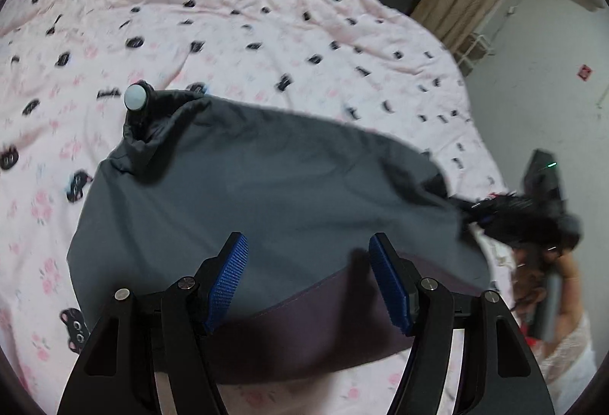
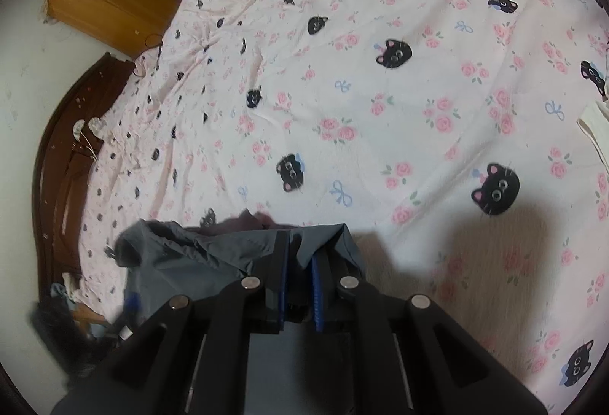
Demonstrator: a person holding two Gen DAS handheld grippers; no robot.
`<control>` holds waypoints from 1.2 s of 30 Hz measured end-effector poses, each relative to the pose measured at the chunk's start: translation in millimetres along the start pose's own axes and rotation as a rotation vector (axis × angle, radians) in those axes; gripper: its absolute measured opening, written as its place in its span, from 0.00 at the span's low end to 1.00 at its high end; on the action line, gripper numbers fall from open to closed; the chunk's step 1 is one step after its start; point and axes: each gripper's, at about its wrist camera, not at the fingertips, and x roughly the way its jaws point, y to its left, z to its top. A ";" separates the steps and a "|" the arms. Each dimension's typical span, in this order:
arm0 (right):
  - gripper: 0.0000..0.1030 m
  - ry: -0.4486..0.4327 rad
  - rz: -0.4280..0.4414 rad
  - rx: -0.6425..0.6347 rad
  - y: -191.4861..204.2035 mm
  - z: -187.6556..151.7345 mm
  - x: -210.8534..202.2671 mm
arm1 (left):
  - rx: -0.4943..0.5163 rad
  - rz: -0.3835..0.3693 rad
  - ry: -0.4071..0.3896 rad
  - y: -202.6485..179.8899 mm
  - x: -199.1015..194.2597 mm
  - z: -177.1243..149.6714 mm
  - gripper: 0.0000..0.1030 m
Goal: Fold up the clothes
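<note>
Garment: a dark grey, thin fabric garment (image 1: 266, 186) is lying spread on the bed, stretching out ahead of the left jaws and bunching between the right jaws.
Right gripper (image 2: 300, 274): its blue-padded jaws are clamping a grey fold (image 2: 228, 255).
Left gripper (image 1: 308, 278): its jaws are standing wide apart above the garment's near edge, gripping nothing.
Bed: a pink cat-and-rose printed sheet (image 2: 380, 91) is lying under everything.

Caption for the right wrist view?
Right gripper shut on grey garment above the cat-print bedsheet.

Black gripper (image 1: 308, 282) linkages, blue ribbed pads (image 1: 228, 278) (silver pivot screws).
</note>
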 end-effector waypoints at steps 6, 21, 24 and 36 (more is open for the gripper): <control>0.14 -0.011 0.086 0.045 -1.2 16.5 -14.8 | 0.020 0.050 0.004 -2.1 10.7 -2.5 0.60; 0.78 -0.165 0.098 0.133 -16.3 28.6 -74.0 | 0.024 0.054 0.015 -0.1 12.4 -10.1 0.60; 0.78 -0.162 0.089 -0.018 19.3 18.0 -71.0 | 0.027 0.063 0.014 -1.4 12.8 -10.3 0.60; 0.15 0.037 -0.026 -0.520 147.8 -74.9 35.6 | 0.029 0.078 0.027 -0.9 14.8 -10.7 0.60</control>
